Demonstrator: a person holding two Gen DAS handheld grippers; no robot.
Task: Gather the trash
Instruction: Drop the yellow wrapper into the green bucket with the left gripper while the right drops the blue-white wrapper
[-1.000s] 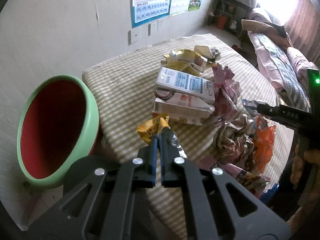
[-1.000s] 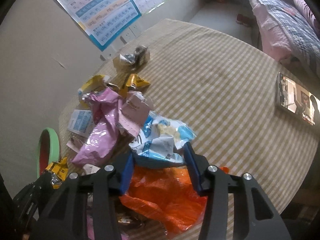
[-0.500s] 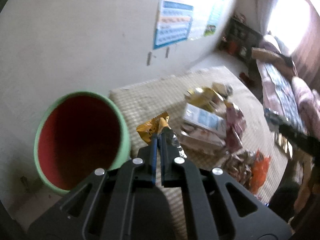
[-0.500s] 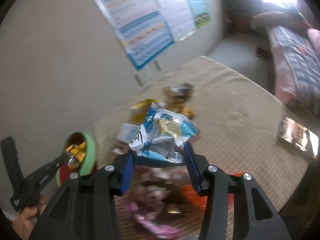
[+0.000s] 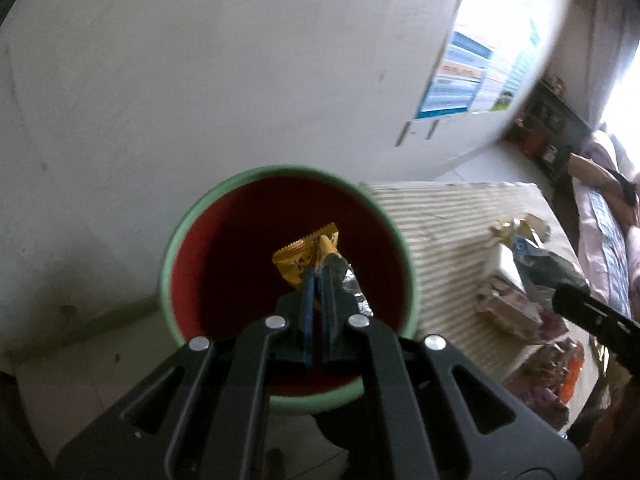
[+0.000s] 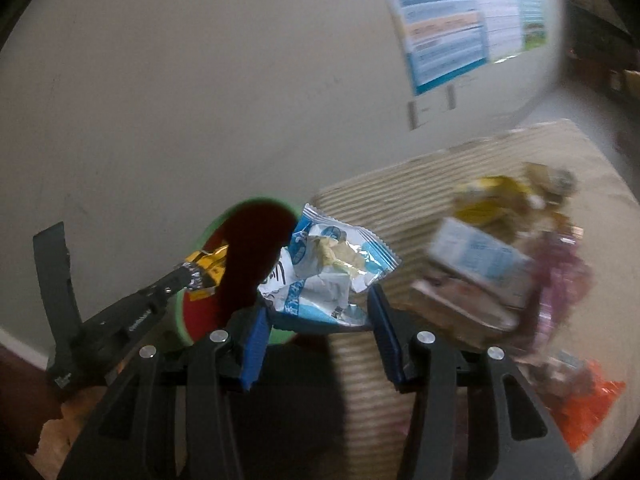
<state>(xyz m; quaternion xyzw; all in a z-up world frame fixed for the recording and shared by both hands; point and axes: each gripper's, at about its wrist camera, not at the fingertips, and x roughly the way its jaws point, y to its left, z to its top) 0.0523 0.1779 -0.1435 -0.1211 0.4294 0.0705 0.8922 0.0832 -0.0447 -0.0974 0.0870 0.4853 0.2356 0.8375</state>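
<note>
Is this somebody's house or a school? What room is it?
Probably a room in someone's home, maybe a bedroom or living room. There is a bed or sofa with patterned bedding, a table with a checked cloth covered in snack wrappers, and a learning chart stuck on the wall.

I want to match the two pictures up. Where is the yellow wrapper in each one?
Left wrist view: the yellow wrapper is at the centre, pinched in the left gripper, over the red inside of the bin.
Right wrist view: the wrapper is at the middle left, at the left gripper's tip, by the bin's rim.
Shared landmark: the green-rimmed bin.
</note>
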